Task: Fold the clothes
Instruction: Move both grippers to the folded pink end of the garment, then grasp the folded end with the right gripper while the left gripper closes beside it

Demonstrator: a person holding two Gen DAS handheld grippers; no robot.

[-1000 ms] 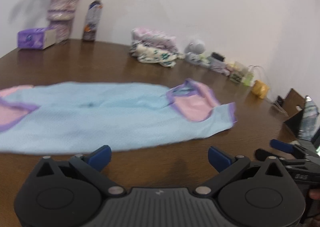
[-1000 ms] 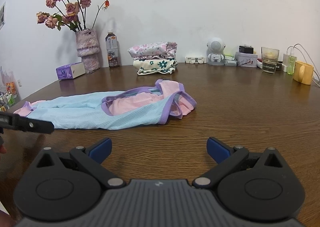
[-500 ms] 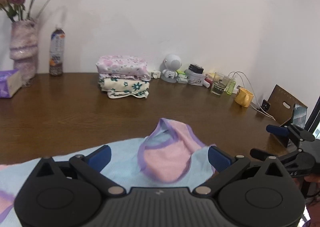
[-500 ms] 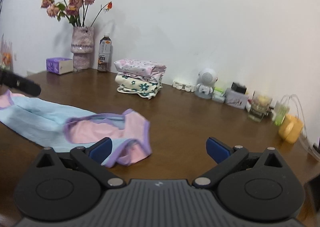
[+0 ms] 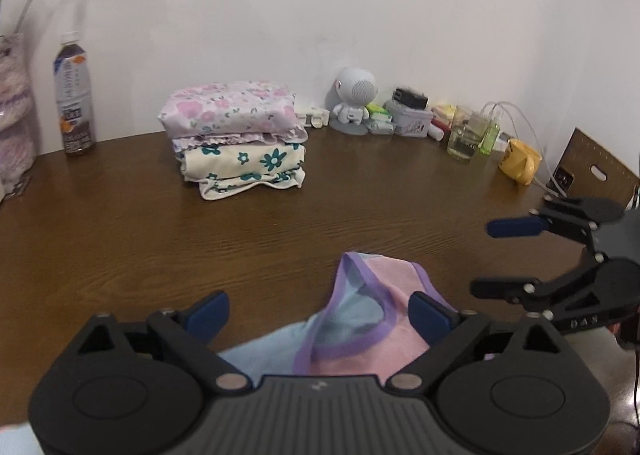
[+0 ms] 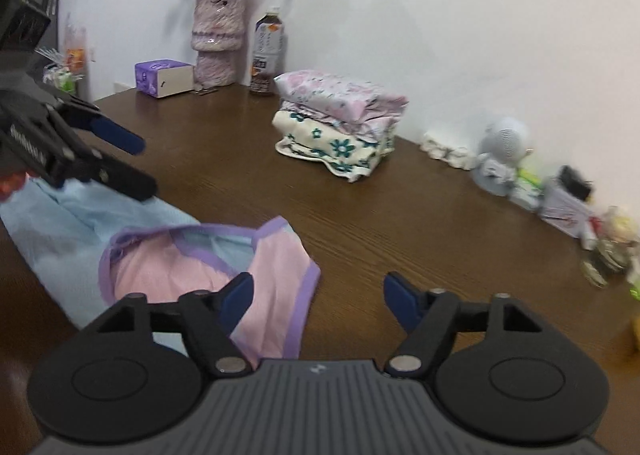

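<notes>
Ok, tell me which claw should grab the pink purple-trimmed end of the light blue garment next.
Probably the right claw: the pink purple-trimmed end lies right at its left pad. Its jaws have just been closing with nothing gripped. The left claw also straddles that cloth, but sits further over the blue part.

Worktop point(image 5: 360, 207) is dark wood with a visible grain and a slight sheen. The blue-pink garment point(image 6: 168, 255) looks like soft matt cloth, and the tongs point(image 6: 316, 295) are matt black plastic with smooth blue pads point(image 6: 400, 301).
</notes>
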